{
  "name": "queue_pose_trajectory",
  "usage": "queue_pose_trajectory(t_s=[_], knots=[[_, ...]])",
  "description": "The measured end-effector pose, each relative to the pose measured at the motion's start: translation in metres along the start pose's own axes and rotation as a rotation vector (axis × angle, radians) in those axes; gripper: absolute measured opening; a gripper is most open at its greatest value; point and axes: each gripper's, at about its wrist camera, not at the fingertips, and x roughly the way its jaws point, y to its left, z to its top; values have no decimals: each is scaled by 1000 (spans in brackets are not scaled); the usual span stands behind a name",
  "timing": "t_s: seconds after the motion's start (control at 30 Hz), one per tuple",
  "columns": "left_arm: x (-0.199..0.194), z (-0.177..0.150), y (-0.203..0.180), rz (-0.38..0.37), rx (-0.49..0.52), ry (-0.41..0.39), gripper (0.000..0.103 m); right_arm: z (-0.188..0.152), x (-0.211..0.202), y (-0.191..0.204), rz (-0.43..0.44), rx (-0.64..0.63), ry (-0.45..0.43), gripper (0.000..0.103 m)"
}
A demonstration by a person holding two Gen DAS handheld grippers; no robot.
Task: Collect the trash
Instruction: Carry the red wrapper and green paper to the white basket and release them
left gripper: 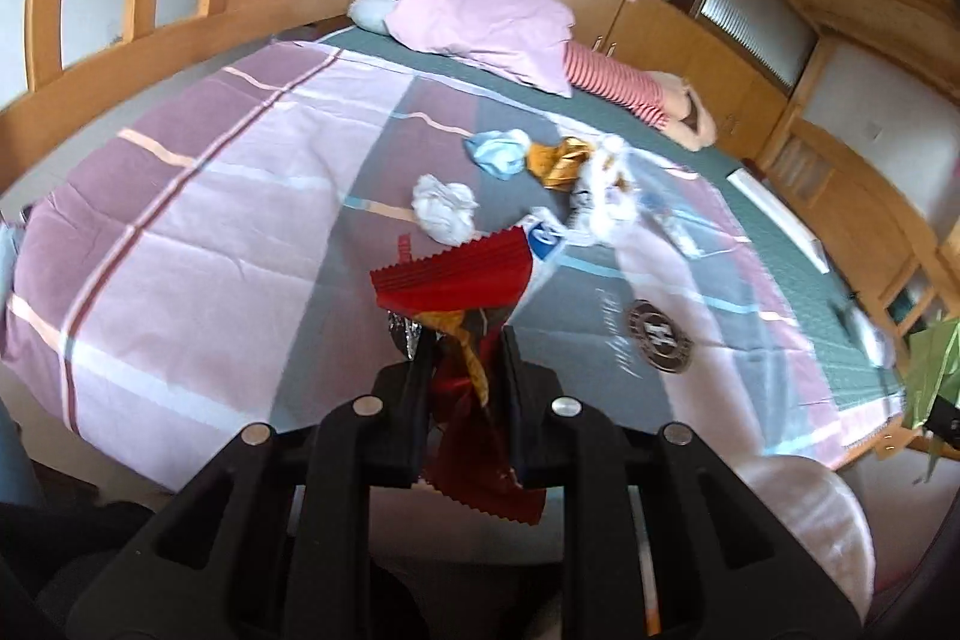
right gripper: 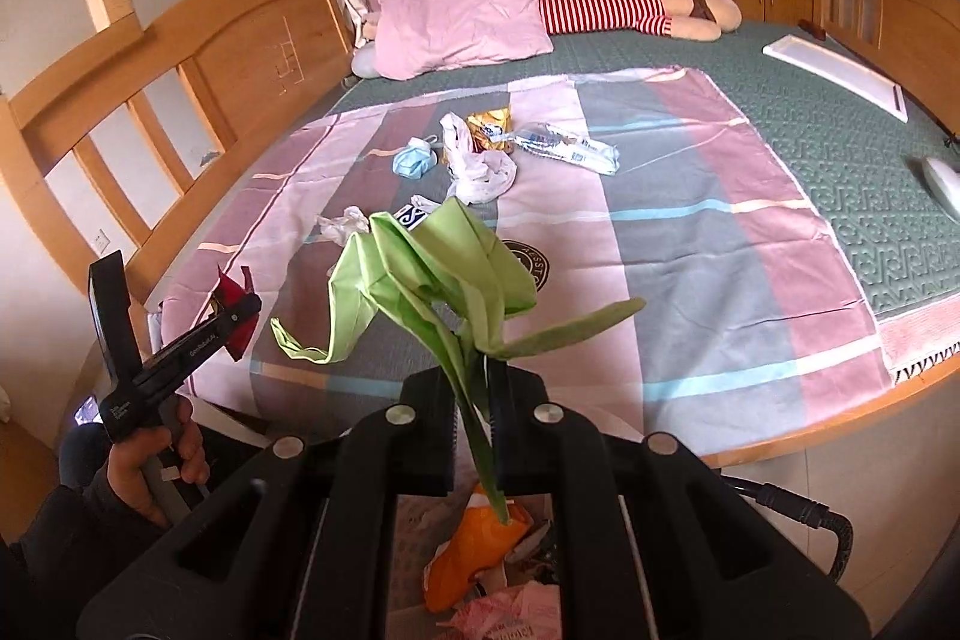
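your bed (right gripper: 690, 244) carries the remaining trash (right gripper: 480, 154) mid-sheet. your right gripper (right gripper: 474, 370) tilts downward, clamped on a green wrapper (right gripper: 432, 268). your left gripper (left gripper: 465, 346), angled down over the sheet, pinches a red wrapper (left gripper: 456, 274).

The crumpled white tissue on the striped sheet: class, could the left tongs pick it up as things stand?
Probably not yet. The way to the crumpled white tissue looks clear, but the left tongs are shut on a red crinkle-edged snack wrapper, which must be dropped first.

Glossy foil wrapper (left gripper: 456, 280), matt cloth bedsheet (left gripper: 210, 196)
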Motion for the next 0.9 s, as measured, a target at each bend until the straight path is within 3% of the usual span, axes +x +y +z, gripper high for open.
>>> queue_pose_trajectory(t_s=[0.1,0.27,0.47,0.53,0.6,0.67,0.8,0.9], knots=[[-33,-4,4,-72,-92,-37,21,-7,-8,0,-2,-9,1,10],[-91,-7,-22,-146,6,-95,21,-25,-3,-3,0,-12,64,10],[-88,-24,-56,-194,80,-25,21,-56,19,-6,27,0,217,10],[-85,-30,-66,-204,105,-7,21,-67,30,-8,23,3,291,15],[-82,-34,-70,-202,124,9,21,-76,35,-16,30,39,342,38],[-78,-37,-73,-205,130,26,21,-76,29,-25,44,81,318,49],[-72,-44,-79,-207,155,54,21,-57,-3,-44,40,155,182,56],[-68,-53,-94,-245,224,92,21,-41,-41,-56,-53,195,-28,69]])
